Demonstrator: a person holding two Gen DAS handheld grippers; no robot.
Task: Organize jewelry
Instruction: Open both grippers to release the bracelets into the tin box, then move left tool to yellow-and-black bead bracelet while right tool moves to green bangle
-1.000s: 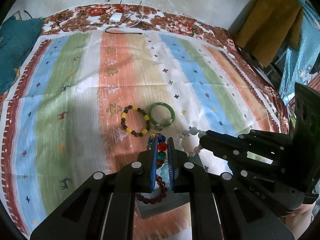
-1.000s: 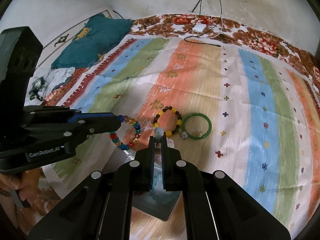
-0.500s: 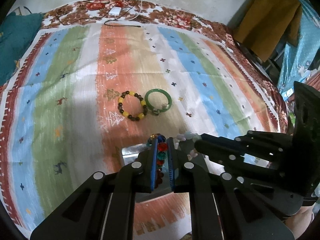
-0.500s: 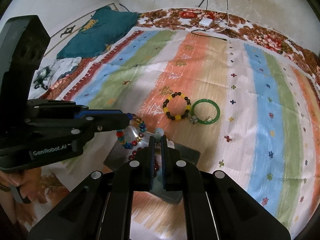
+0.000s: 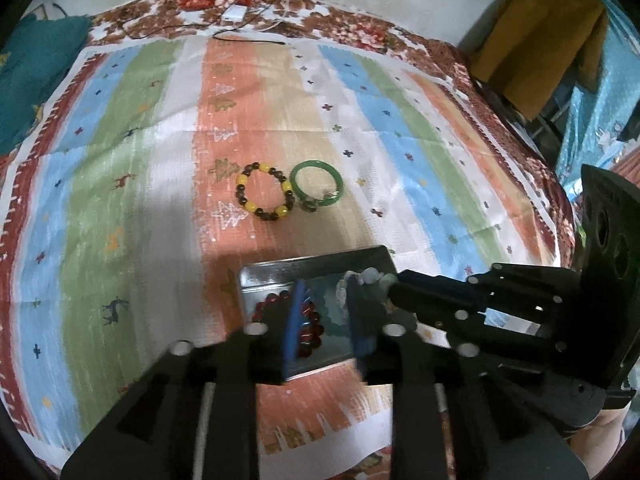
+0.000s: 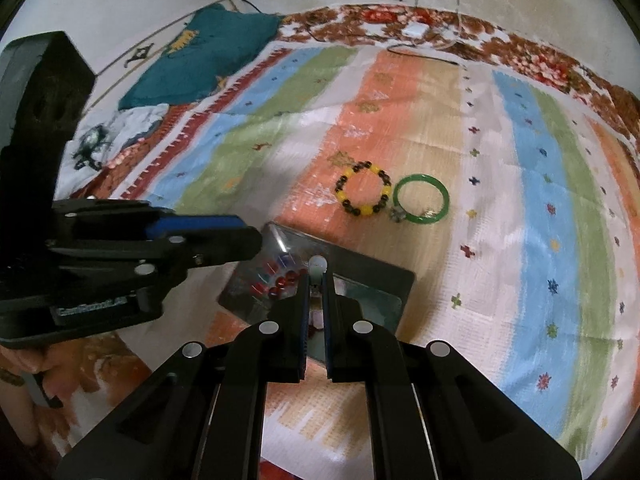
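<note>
- No text, number or sign can be read in either view.
- The left tool (image 6: 224, 240), seen from the right wrist, carries a pale label strip on its body, but the lettering is blurred past reading.
- The striped cloth (image 5: 260, 120) shows only woven figures, no writing.

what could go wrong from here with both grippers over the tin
1. The right gripper pinches the pale bead bracelet by only a bead or two, so it may slip and drop outside the metal tin.
2. The open left gripper and the right one crowd the same tin; they could bump or nudge it.
3. The yellow-and-dark bead bracelet touches the green bangle, so grabbing one may drag the other.
</note>
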